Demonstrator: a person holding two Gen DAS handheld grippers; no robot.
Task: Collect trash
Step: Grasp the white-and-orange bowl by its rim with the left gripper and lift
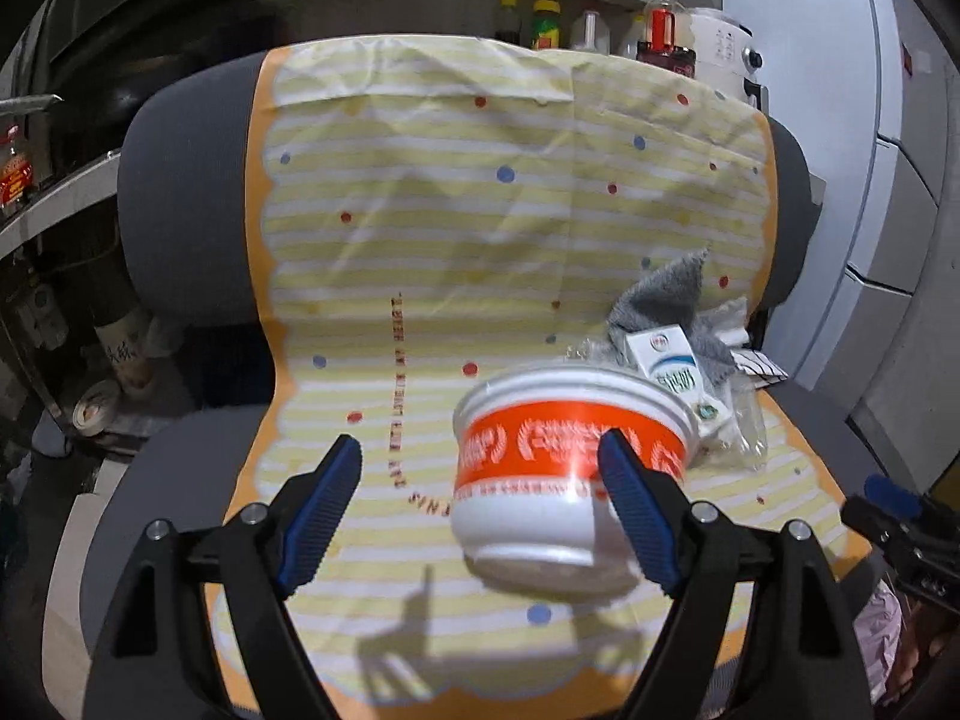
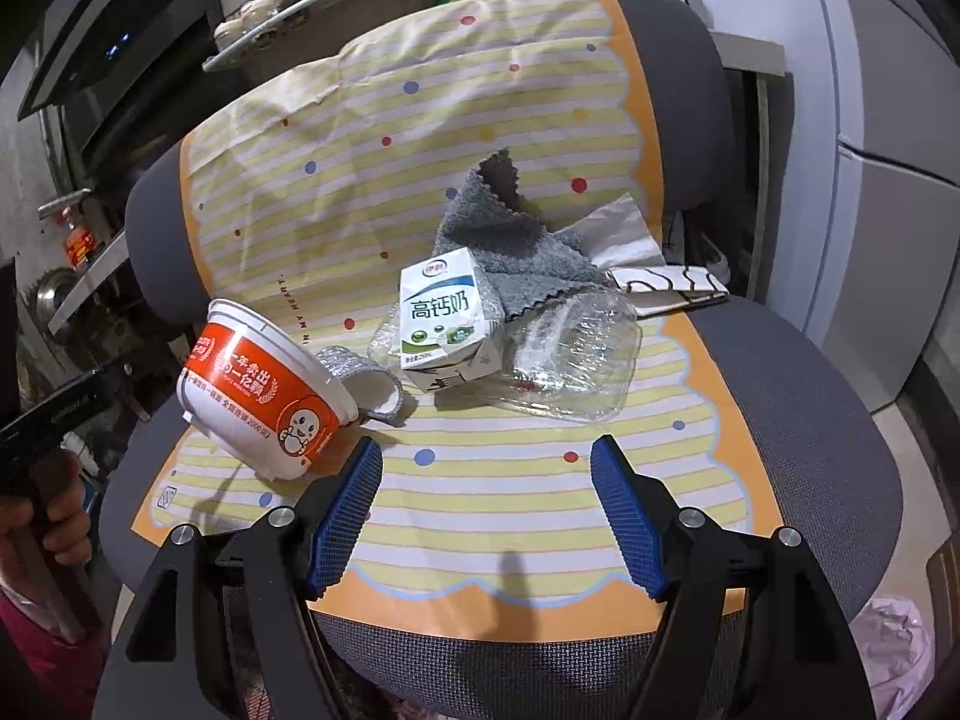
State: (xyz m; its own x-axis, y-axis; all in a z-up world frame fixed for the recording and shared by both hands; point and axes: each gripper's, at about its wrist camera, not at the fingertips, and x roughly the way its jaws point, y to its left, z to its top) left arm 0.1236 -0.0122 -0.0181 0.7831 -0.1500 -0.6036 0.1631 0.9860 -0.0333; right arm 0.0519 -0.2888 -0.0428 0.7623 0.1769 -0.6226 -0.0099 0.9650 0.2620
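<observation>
An orange-and-white noodle cup (image 1: 558, 468) (image 2: 264, 390) is tilted on the striped cloth (image 1: 420, 240) (image 2: 480, 510) over a grey chair seat. My left gripper (image 1: 480, 468) is open; the cup sits in front of its right finger (image 1: 636, 510), and I cannot tell whether they touch. A white milk carton (image 2: 447, 318) (image 1: 672, 366), a crushed clear plastic bottle (image 2: 576, 354), a grey rag (image 2: 510, 240) and a foil lid (image 2: 366, 378) lie behind. My right gripper (image 2: 486, 492) is open and empty, just short of the carton and bottle.
The chair backrest (image 2: 690, 60) rises behind the pile. Shelves with jars and bottles (image 1: 540, 18) stand beyond it. A pink bag (image 2: 894, 654) lies on the floor at the lower right. A printed paper (image 2: 672, 288) sits at the seat's right edge.
</observation>
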